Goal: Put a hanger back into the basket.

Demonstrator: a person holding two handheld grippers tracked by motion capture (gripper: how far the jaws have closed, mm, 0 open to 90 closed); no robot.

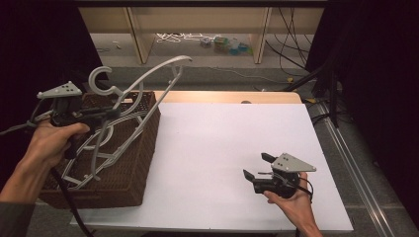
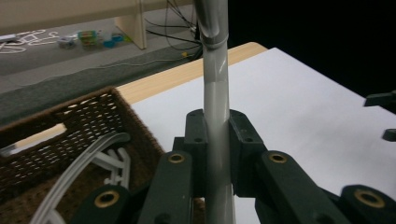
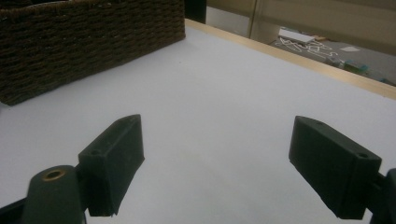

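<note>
High view puts your left gripper (image 1: 106,114) at the left side of the worktop (image 1: 232,148), above the brown wicker basket (image 1: 138,163), with its fingers clamped on a grey plastic hanger (image 1: 148,79). That hanger is lifted and tilted, its long arm rising toward the far right, its hook curling just beside the grey plate on your gripper. More hangers (image 1: 94,158) lie in the basket under your hand; they overlap so much that you cannot count them, and your forearm covers the basket's near left corner.

Left gripper view shows the grip closely: the fingers (image 2: 196,140) press both sides of the hanger's (image 2: 215,93) grey bar, which runs up out of the top edge, so its far end is cut off. The basket (image 2: 70,121) sits at the left, its inside dim.

Your right gripper (image 1: 257,168) rests in your hand at the near right of the worktop, well apart from the basket. Right gripper view shows its fingers (image 3: 116,154) spread wide over bare white surface, with the basket's side (image 3: 93,42) at the far left, its top cropped.
</note>
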